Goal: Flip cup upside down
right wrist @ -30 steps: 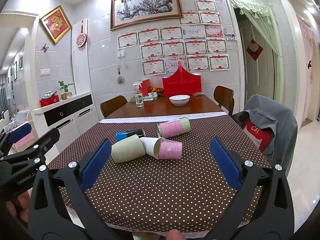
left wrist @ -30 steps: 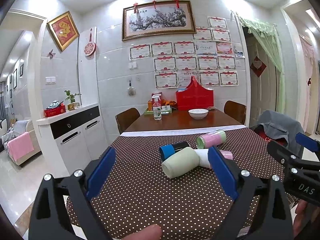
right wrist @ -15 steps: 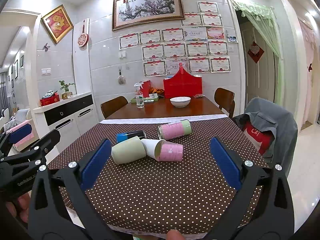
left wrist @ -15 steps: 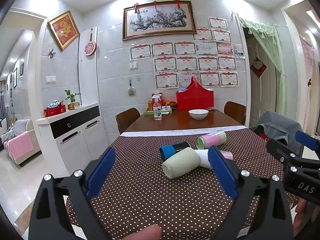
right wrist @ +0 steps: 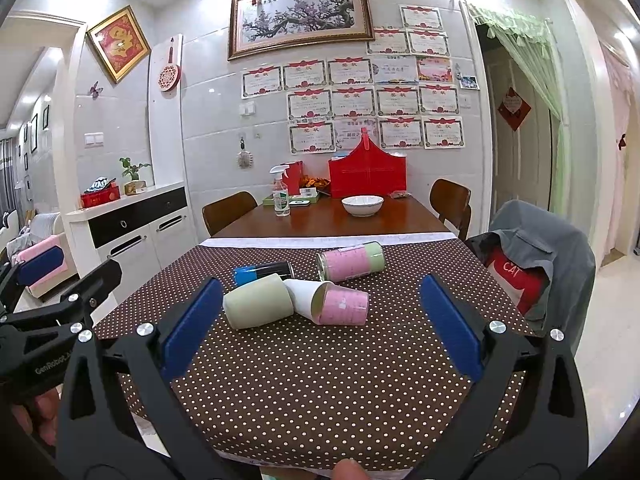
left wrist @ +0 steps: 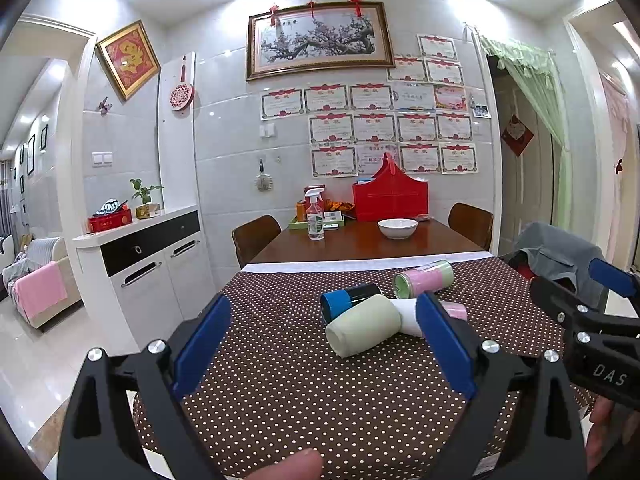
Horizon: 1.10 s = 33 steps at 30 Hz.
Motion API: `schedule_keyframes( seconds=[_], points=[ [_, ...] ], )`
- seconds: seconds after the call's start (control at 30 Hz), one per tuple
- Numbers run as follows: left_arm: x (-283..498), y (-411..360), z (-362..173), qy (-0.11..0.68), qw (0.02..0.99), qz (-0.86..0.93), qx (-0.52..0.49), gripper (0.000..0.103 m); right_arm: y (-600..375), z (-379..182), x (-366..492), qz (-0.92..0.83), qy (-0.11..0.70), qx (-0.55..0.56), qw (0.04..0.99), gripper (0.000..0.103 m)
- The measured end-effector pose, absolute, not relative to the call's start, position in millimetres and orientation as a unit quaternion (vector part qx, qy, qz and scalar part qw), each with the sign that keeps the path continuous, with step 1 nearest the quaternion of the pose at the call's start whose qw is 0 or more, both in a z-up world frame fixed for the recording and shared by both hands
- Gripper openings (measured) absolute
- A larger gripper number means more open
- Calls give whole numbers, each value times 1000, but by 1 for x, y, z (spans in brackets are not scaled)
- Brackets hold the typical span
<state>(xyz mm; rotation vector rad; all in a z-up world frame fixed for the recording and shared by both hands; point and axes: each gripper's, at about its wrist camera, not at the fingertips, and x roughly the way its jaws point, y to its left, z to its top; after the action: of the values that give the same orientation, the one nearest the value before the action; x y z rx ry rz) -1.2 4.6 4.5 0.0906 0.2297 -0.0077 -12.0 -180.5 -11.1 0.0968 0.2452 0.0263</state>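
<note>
On the dotted tablecloth [right wrist: 320, 380] a pale green cup [right wrist: 258, 306] lies sideways; each hand-held gripper gapes empty.

Dining table [right wrist: 328, 380] was covered at the near half by a brown white-dotted tablecloth [right wrist: 320, 400]; far half was bare wood [right wrist: 384, 222].

On the cloth, all on their sides:
- pale green cup [right wrist: 258, 306], centre
- white cup [right wrist: 304, 296], touching it at 3 o'clock
- pink cup [right wrist: 344, 305], at 3 o'clock of the white one, touching
- blue-and-black cup [right wrist: 262, 271], at 12 o'clock of the green cup
- pink-and-green cup [right wrist: 352, 262], at 1 o'clock, apart

On the wood: white bowl [right wrist: 362, 205], spray bottle [right wrist: 281, 196], green tray [right wrist: 292, 199], red basket [right wrist: 367, 176] at 12 o'clock.
</note>
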Motion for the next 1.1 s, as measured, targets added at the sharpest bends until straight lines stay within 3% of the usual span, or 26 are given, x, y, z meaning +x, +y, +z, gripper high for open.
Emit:
schedule_keyframes(
  seconds=[0.6,1.1],
  points=[
    [34,12,-23,155,987,-4,51,92,-181,-16,14,13,134,30,990,97],
    [179,6,-99,288,950,-65,100,92,-201,-58,86,-8,197,16,980,97]
  ],
)
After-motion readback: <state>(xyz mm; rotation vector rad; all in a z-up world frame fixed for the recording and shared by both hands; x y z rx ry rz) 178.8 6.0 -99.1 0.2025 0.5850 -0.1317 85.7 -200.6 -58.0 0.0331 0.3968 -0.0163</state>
